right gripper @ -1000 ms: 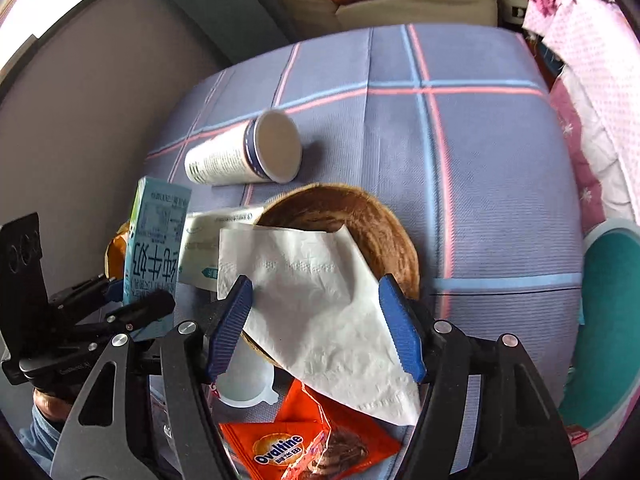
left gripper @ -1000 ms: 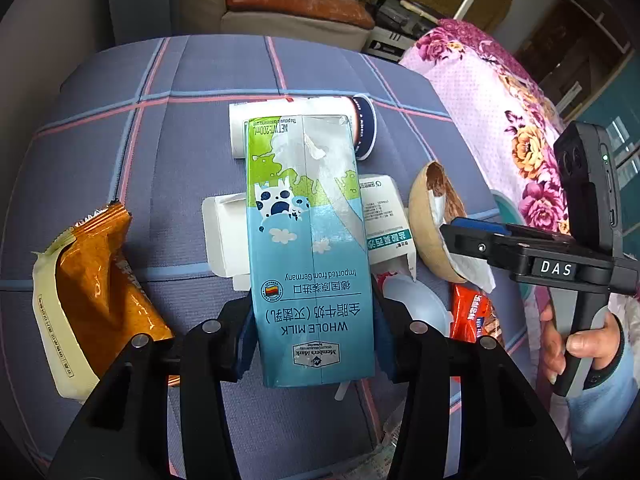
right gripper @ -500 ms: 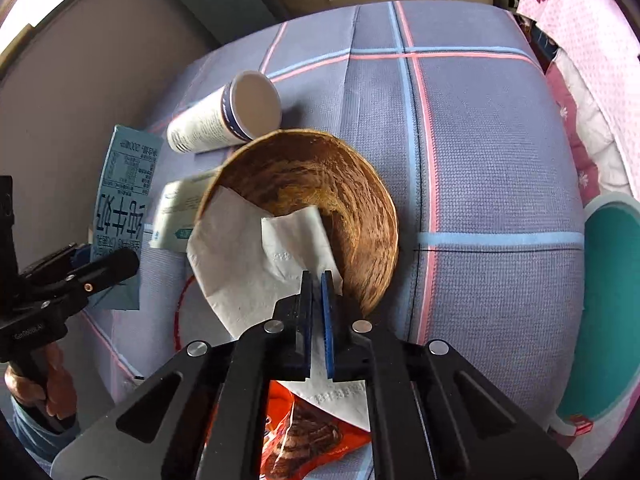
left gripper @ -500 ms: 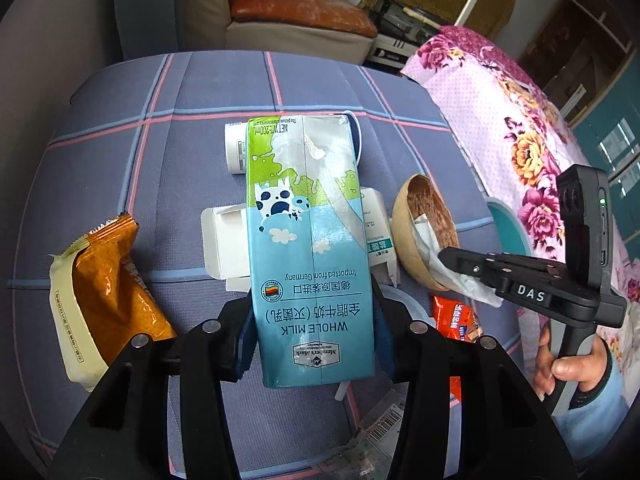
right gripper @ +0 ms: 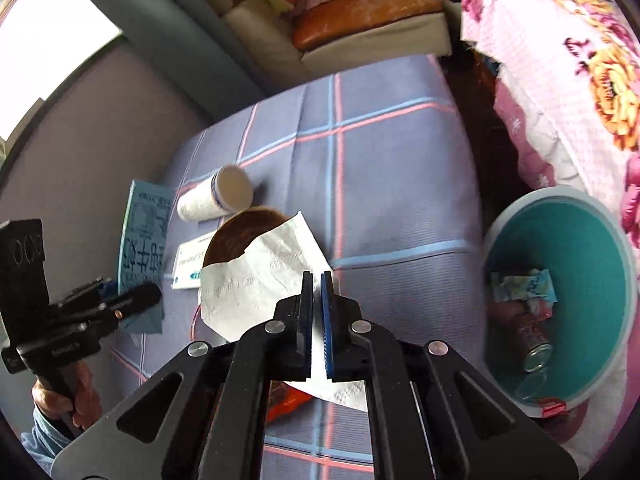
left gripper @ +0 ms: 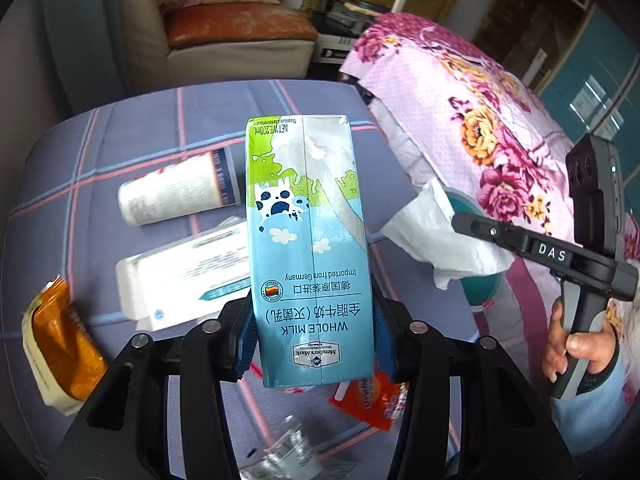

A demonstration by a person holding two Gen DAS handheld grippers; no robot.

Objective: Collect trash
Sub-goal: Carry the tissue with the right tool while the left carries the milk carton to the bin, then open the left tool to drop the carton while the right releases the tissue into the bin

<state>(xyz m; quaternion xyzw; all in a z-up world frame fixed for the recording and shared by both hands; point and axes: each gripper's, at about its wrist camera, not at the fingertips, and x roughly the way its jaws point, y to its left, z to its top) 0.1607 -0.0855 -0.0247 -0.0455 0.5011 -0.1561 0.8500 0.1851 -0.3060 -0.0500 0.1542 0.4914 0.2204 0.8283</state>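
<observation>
Both grippers have lifted off the plaid table [right gripper: 400, 184] toward its right edge, where the teal bin [right gripper: 592, 248] stands open beside it. Left gripper [left gripper: 312, 344] clamps the milk carton [left gripper: 308, 248], long axis running away along the fingers. Right gripper [right gripper: 317, 308] pinches the white napkin [right gripper: 256, 280], drawn from the brown bowl [right gripper: 236, 236].

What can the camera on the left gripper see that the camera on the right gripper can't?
Only the left wrist view shows the orange snack bag and the front of the blue and green milk carton, clamped in the left gripper.

Only the right wrist view shows inside the teal bin, where a can and a crumpled wrapper lie, and the brown bowl.

Both show the white paper tissue pinched by the right gripper, the tipped white paper cup, and the checked blue cloth.
</observation>
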